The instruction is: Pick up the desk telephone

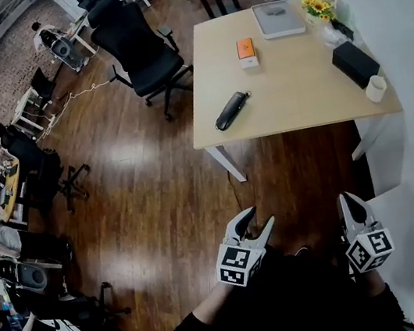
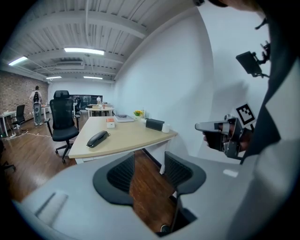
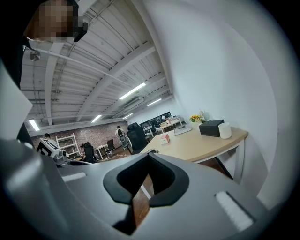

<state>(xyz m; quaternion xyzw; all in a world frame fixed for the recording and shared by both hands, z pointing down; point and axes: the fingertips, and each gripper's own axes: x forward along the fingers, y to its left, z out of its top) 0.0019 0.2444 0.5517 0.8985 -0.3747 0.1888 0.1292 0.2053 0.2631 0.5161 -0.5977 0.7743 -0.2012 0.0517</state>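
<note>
Bright, even light comes from ceiling strip lights (image 2: 83,50) above and ahead of the left tool (image 2: 149,168). A pale sheen lies on the wooden floor (image 1: 130,154) well ahead of it. Both tool cameras bend straight lines strongly and have black corners. The tool's near body looks soft.

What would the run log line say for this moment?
phase: pre-grasp | telephone: on desk, untouched | left gripper: open, empty | right gripper: shut, empty

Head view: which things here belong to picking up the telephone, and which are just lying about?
Job: desk telephone, desk, left tongs, right tongs.
Lying about: orange box, laptop, sunflowers, black box, white cup, office chair.
</note>
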